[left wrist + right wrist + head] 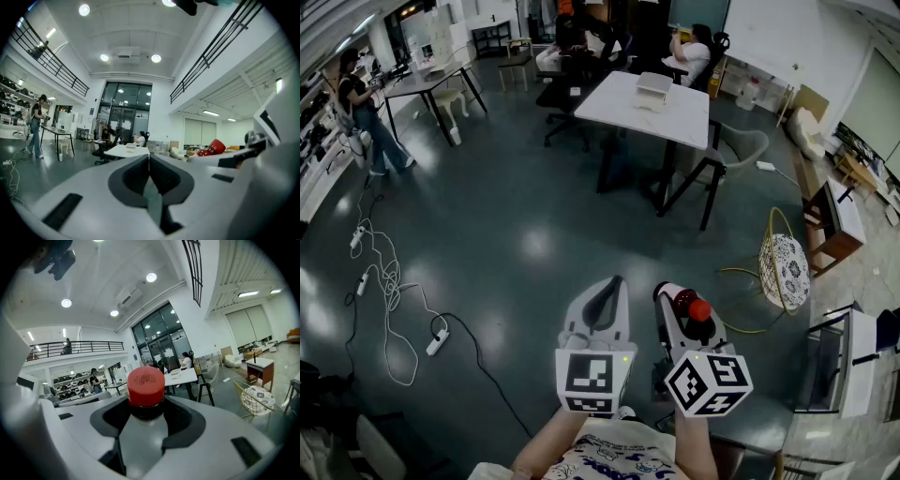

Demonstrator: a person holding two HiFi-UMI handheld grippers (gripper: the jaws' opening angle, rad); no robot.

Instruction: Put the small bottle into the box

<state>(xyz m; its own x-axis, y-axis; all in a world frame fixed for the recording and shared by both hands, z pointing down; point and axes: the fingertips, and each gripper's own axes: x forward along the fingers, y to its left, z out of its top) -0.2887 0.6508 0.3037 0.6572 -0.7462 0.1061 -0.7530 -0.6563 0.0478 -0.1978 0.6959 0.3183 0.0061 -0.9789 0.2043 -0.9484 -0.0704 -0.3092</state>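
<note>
Glossy dark floor [516, 234]: white cables [391, 281] and a power strip [438, 341] lying at left. White table [675, 117] farther off, a white box [654, 87] on top.

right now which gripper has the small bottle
The right gripper: its fingers clamp the red-capped small bottle. The left gripper's fingers are closed together on nothing.

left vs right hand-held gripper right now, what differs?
Jaws: left hand-held gripper shut together; right hand-held gripper spread wide. Load: left one empty; right one clamps the small bottle, red cap forward. Both white, with marker cubes.
</note>
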